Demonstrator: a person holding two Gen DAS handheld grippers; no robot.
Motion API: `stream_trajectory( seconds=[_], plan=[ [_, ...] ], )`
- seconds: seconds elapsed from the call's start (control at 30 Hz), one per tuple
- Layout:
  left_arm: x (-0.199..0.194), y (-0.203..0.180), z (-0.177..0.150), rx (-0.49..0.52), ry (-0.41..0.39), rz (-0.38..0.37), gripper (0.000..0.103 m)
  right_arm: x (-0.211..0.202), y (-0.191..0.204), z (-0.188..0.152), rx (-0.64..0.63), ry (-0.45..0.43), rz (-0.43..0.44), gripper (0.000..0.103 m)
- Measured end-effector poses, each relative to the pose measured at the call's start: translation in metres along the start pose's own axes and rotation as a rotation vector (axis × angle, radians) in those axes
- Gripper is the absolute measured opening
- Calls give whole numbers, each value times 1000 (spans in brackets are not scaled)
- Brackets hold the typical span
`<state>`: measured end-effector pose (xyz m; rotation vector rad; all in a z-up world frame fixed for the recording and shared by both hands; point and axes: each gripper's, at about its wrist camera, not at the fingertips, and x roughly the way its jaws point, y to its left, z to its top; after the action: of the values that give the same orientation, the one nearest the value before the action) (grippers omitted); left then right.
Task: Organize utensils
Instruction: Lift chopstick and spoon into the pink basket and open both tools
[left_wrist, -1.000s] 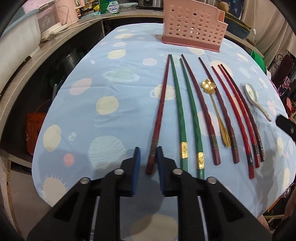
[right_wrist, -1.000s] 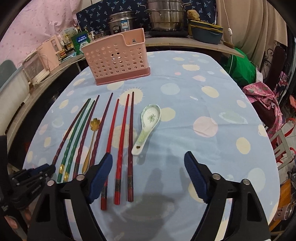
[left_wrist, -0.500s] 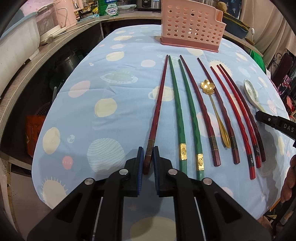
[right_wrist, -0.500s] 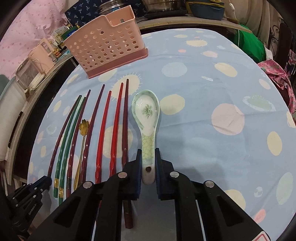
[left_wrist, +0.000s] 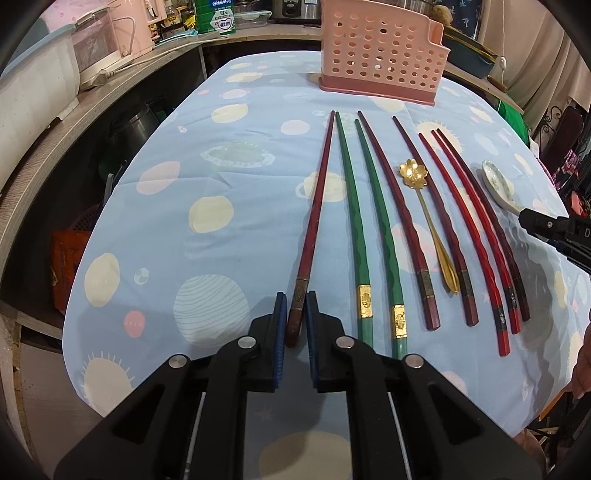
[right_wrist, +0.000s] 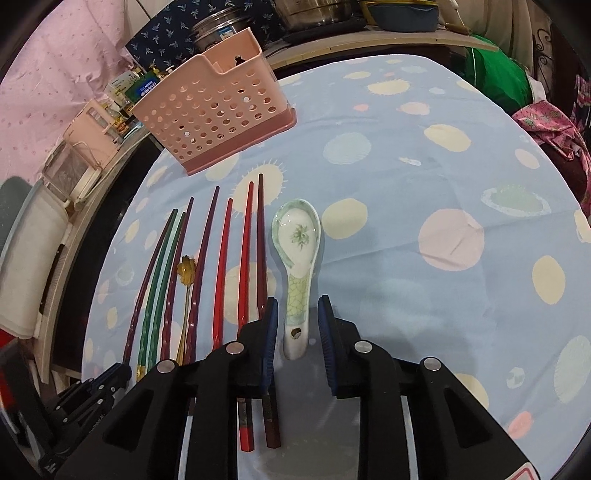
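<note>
Several chopsticks lie side by side on the blue spotted tablecloth. My left gripper is shut on the near end of the leftmost dark red chopstick, which lies on the cloth. Two green chopsticks lie right of it, then dark red and red ones and a gold spoon. My right gripper is open around the handle of the white ceramic spoon, with gaps on both sides. The pink perforated utensil basket stands at the far end of the table.
The right gripper's tip shows at the left wrist view's right edge, over the ceramic spoon. A counter with appliances runs along the left. Pots and cloth bundles stand beyond the table.
My left gripper closed onto the end of the leftmost dark red chopstick. My right gripper dropped to the ceramic spoon, narrowed around its handle, then widened a little.
</note>
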<state>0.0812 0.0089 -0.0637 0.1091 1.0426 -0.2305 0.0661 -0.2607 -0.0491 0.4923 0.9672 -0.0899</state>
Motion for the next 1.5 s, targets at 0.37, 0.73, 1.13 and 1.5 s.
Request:
stream_trajectory(
  seconds=[0.37,0.73,1.13,1.5],
  plan=[
    [-2,2,-1,-9,-4,-15,10,7,-8,-9,22,19,23,10],
    [-42,8,14,-32,-102,-46,8,-39,6,1,-59,-89,-32,6],
    [-107,19,100,-65,-319,-76,7,-68,23,48,-113,-200,-15,5],
    [-154,7,220,-54,-526,-74,7,-68,59,147,-128,-310,88,4]
  ],
)
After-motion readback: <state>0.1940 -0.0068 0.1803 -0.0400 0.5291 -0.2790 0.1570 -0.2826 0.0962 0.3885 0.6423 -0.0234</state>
